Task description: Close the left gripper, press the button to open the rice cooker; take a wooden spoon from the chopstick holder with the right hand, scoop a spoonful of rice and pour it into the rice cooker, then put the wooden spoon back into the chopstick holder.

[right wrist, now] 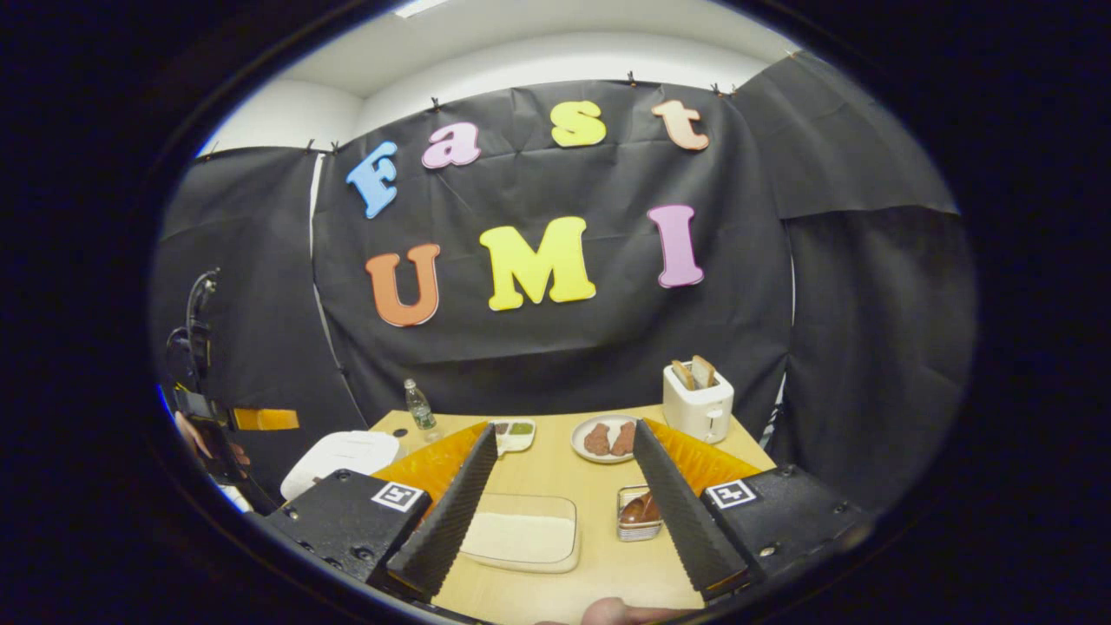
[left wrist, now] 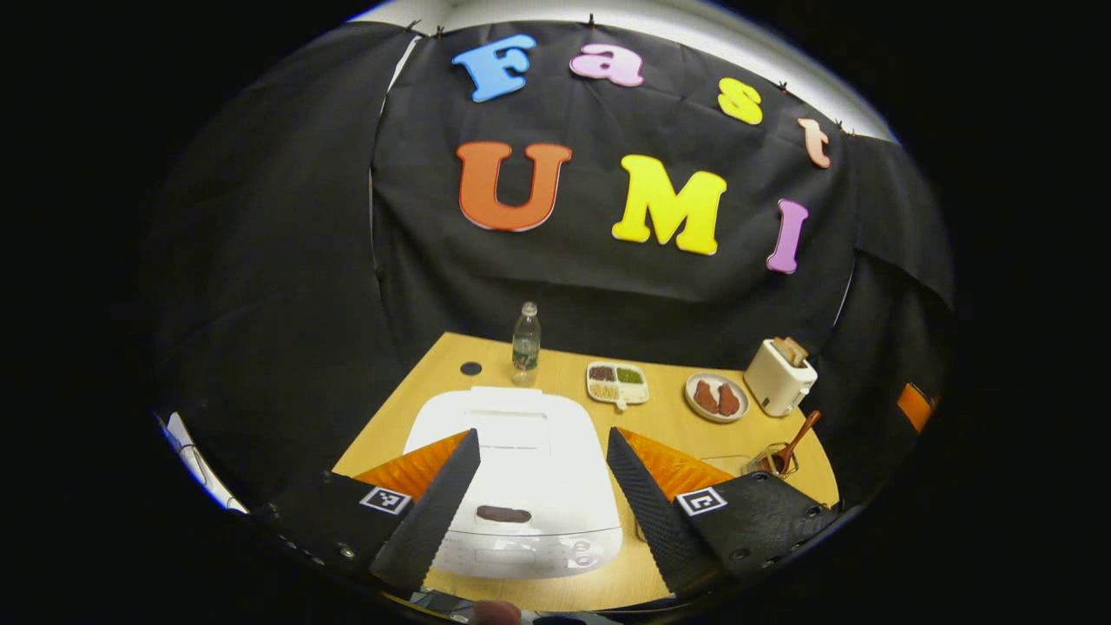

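Both grippers wide apart: left gripper (left wrist: 542, 443) over rice cooker (left wrist: 521, 473), lid down.

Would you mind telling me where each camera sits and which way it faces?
Left gripper view: on the left hand-held gripper, above the closed rice cooker, facing the wall; its open fingers show.
Right gripper view: on the right hand-held gripper, above the rice tray; open fingers show.
Shared: rice cooker, bottle, toaster, plate.
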A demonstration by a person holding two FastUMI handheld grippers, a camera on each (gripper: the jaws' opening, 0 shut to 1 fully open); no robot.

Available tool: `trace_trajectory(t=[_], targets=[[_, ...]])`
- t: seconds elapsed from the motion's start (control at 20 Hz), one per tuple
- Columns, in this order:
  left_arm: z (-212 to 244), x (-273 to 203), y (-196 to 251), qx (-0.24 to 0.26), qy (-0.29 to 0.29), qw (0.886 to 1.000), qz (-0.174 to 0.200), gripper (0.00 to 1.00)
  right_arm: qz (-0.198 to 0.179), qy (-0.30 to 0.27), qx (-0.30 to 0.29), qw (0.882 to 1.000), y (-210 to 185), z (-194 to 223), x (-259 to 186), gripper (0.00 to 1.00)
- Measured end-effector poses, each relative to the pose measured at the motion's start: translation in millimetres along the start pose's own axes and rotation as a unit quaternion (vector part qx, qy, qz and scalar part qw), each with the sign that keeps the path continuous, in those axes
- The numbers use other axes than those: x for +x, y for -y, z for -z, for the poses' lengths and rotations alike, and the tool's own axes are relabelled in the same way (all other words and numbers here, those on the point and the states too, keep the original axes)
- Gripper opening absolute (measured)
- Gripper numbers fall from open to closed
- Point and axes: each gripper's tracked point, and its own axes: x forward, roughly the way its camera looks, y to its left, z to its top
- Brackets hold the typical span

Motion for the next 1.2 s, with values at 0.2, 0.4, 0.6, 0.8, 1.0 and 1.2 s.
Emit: trace_trajectory(t=[0.2, 0.4, 0.6, 0.8, 1.0, 1.2], targets=[[-35, -38, 15, 0.026, 0.086, 0.996, 0.02, 0.95, 0.021, 0.036, -0.021, 0.999, -17, -27, -28, 1.0], [-47, -71, 47, 0.042, 0.131, 0.989, 0.048, 0.95, 0.046, 0.083, -0.023, 0.995, -24, -54, -54, 0.96], [-38, -101, 86, 0.053, 0.146, 0.986, 0.056, 0.95, 0.065, 0.098, -0.027, 0.993, -14, -59, -72, 1.0], [-34, -133, 130, 0.043, 0.166, 0.983, 0.059, 0.95, 0.06, 0.099, -0.024, 0.993, 2, -58, -91, 1.0], [-32, -156, 155, 0.041, 0.191, 0.979, 0.064, 0.95, 0.045, 0.103, -0.043, 0.993, 13, -50, -112, 1.0], [-19, -170, 172, 0.04, 0.184, 0.98, 0.058, 0.95, 0.02, 0.096, -0.044, 0.994, 9, -43, -131, 1.0]])
